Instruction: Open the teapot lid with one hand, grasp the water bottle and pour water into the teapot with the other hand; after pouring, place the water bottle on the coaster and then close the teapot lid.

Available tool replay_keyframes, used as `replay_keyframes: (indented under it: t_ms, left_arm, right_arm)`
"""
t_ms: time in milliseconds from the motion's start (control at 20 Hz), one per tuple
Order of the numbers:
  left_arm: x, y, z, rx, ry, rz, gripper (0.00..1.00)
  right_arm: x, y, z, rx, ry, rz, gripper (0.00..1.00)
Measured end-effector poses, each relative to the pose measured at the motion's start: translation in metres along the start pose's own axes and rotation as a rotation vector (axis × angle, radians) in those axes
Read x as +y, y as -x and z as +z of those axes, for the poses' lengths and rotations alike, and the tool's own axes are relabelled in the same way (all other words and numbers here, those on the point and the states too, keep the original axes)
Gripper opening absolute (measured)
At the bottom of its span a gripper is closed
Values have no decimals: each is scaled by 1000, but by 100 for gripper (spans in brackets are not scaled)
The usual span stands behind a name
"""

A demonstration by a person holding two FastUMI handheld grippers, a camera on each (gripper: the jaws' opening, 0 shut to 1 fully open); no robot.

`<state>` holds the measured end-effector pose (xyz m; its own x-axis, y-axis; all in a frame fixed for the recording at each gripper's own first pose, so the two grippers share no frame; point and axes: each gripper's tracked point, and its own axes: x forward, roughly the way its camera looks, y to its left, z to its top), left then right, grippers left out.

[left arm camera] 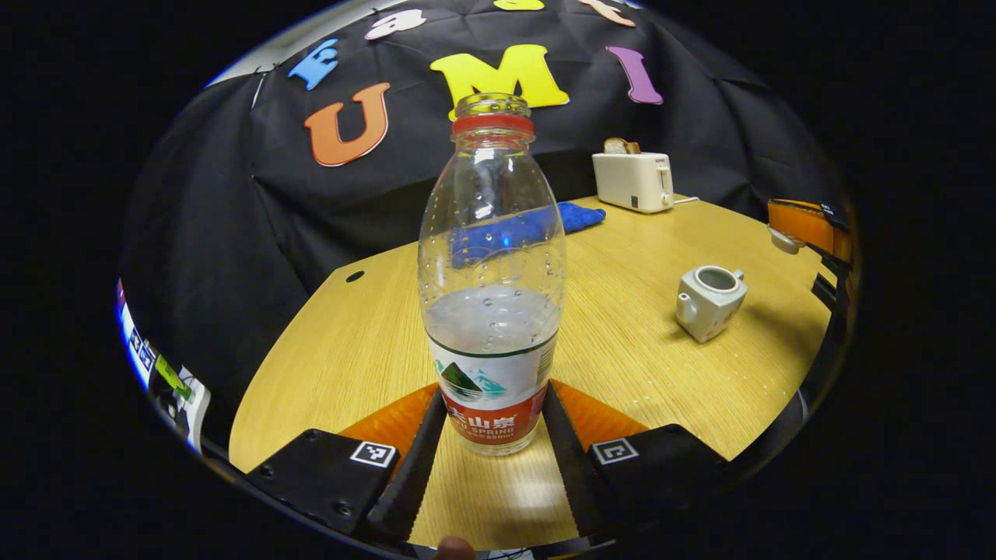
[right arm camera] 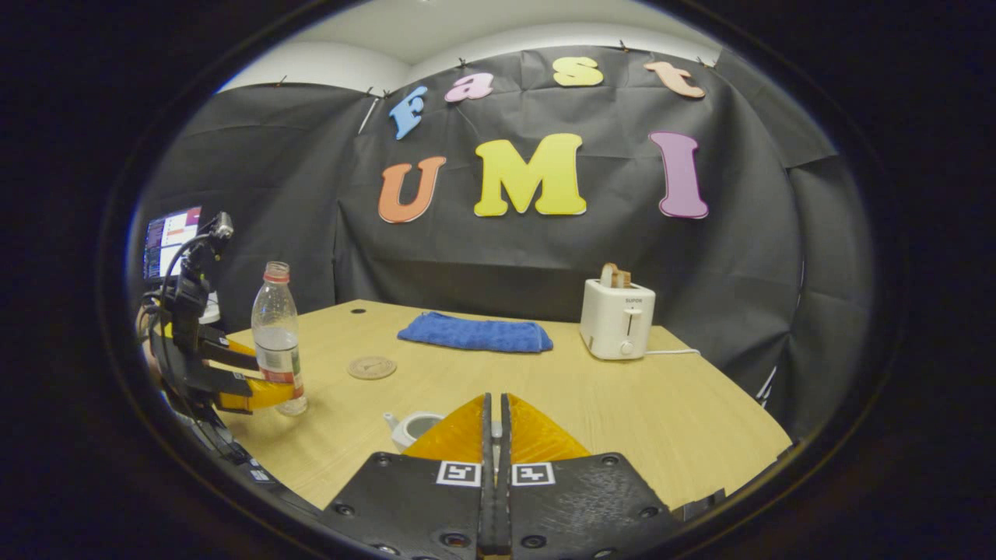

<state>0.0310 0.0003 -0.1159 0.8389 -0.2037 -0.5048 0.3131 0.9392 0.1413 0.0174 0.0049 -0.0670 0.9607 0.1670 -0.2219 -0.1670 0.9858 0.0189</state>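
The teapot (left arm camera: 711, 301) stands on the table (left arm camera: 646, 365) with its top open — so the lid is off, though what the right gripper (right arm camera: 495, 424) pinches between its closed fingers is hard to make out; in the right gripper view a sliver of something pale shows in the slit, probably the lid, and the pot sits just below its tips at about 8 o'clock. The left gripper (left arm camera: 492, 435) has the bottle (left arm camera: 492, 280) between its fingers at the label, both seeming to touch; the bottle is upright, uncapped, roughly half full, its base near the tabletop. The coaster (right arm camera: 371, 367) lies bare at 2 o'clock from the bottle in the right gripper view. Judging by this, opening is done; pouring, parking the bottle and closing remain.
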Motion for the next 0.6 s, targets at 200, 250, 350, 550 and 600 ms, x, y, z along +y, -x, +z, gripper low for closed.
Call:
replay_keyframes:
  t_ms: [200,250,350,550,600]
  left_arm:
    - [12,6,4,59,-157,23,76]
    - [11,6,6,68,-196,25,76]
    - [9,6,6,97,-281,25,76]
    - [-3,7,13,126,-467,32,76]
    - [-8,5,13,137,-506,30,76]
  right_arm:
    - [-12,7,-3,-1,1,-2,0]
    - [-15,8,-3,-3,1,-5,2]
    - [-23,9,-4,-2,-3,-11,0]
    - [-37,15,-7,-6,-14,-21,0]
    - [-40,16,-7,-7,-20,-23,0]
